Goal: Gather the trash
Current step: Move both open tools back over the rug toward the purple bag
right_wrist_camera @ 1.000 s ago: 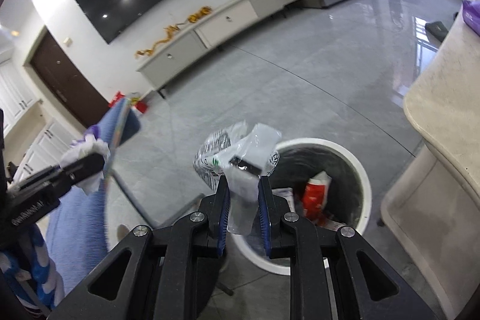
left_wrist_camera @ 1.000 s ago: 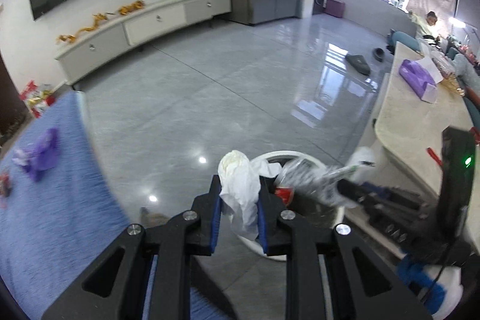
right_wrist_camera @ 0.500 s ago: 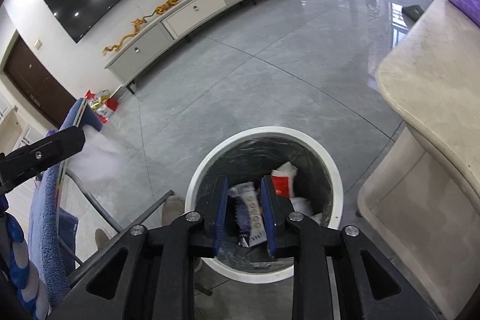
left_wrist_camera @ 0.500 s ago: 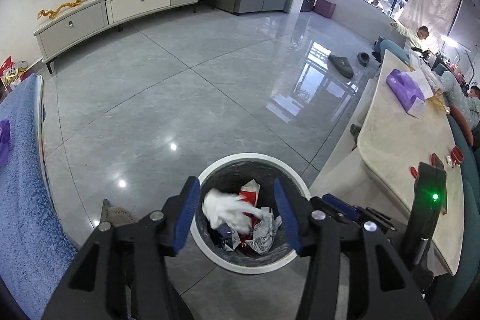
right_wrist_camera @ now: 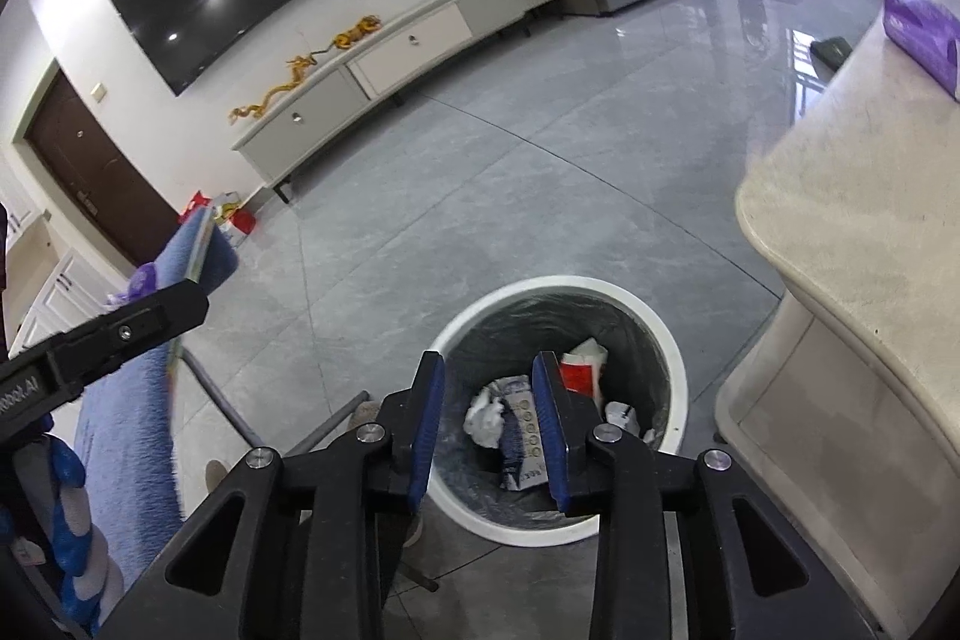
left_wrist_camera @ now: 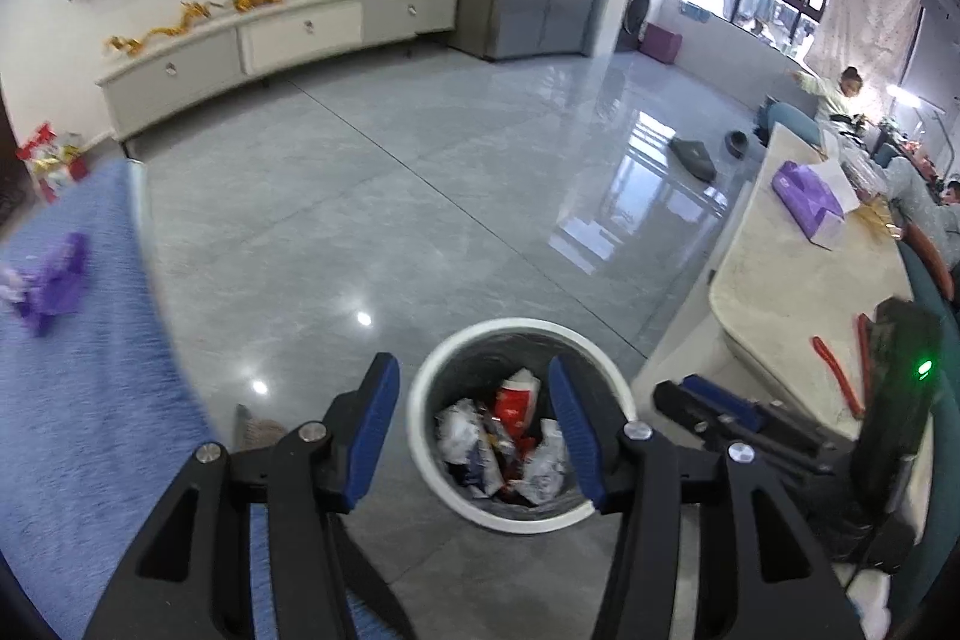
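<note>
— Grey tiled floor (left_wrist_camera: 372, 196): what stands on it?
— White bin (left_wrist_camera: 618, 388), upright, mouth up, trash (left_wrist_camera: 498, 448) inside. My left claw (left_wrist_camera: 474, 421) gapes empty; my right claw (right_wrist_camera: 487, 415), jaws just opening, holds nothing.

The left gripper (left_wrist_camera: 474, 430) no longer pinches the white tissue (right_wrist_camera: 489, 415); its jaws stand apart and empty at the lower centre of the frame. The right gripper (right_wrist_camera: 487, 427) has let go of its plastic wrapper (right_wrist_camera: 522, 436), its jaws having just been opening with nothing between them. Both pieces now lie inside the white bin (left_wrist_camera: 441, 376) among the other litter.
</note>
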A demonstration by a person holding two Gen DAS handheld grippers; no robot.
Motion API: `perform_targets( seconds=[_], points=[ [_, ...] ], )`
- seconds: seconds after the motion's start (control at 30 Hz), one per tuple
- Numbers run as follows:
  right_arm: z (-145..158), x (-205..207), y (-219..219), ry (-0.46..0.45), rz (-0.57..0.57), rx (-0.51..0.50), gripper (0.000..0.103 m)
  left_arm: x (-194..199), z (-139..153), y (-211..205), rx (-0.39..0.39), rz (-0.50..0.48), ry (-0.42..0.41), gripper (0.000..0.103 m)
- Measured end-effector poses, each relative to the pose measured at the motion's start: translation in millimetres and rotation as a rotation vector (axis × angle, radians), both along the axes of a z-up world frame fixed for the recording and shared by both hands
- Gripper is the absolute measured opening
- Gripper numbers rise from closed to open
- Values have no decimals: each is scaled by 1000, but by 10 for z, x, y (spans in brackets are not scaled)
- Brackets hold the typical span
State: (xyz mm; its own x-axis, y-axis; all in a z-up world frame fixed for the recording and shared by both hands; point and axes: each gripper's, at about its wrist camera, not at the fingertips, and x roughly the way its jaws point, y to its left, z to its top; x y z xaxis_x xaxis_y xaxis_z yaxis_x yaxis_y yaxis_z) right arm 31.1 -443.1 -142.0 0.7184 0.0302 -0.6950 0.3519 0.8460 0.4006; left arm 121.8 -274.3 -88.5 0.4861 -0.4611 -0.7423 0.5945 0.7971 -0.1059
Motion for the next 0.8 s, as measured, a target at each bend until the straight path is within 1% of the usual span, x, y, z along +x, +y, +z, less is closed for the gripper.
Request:
perform_targets(
  seconds=[0.13, 0.33, 0.5, 0.57, 0.6, 0.63, 0.8],
  points=[
    [269, 40, 203, -42, 56, -32, 36, -104, 121, 318, 16, 64, -81, 51],
    [594, 127, 678, -99, 164, -74, 39, -322, 239, 895, 91, 188, -197, 51],
    [795, 211, 1126, -136, 274, -96, 40, -468, 327, 1420, 142, 286, -251, 51],
    [847, 250, 1317, -147, 320, -103, 40, -515, 373, 1643, 148, 334, -255, 55],
    [884, 274, 1443, -152, 349, -108, 40, -536, 398, 1766, 143, 361, -256, 60],
    [902, 282, 1525, -156, 370, -111, 40, -557, 431, 1891, 139, 392, -262, 64],
    [990, 312, 2006, -170, 476, -135, 42, -647, 569, 2361, 117, 510, -292, 70]
  ],
)
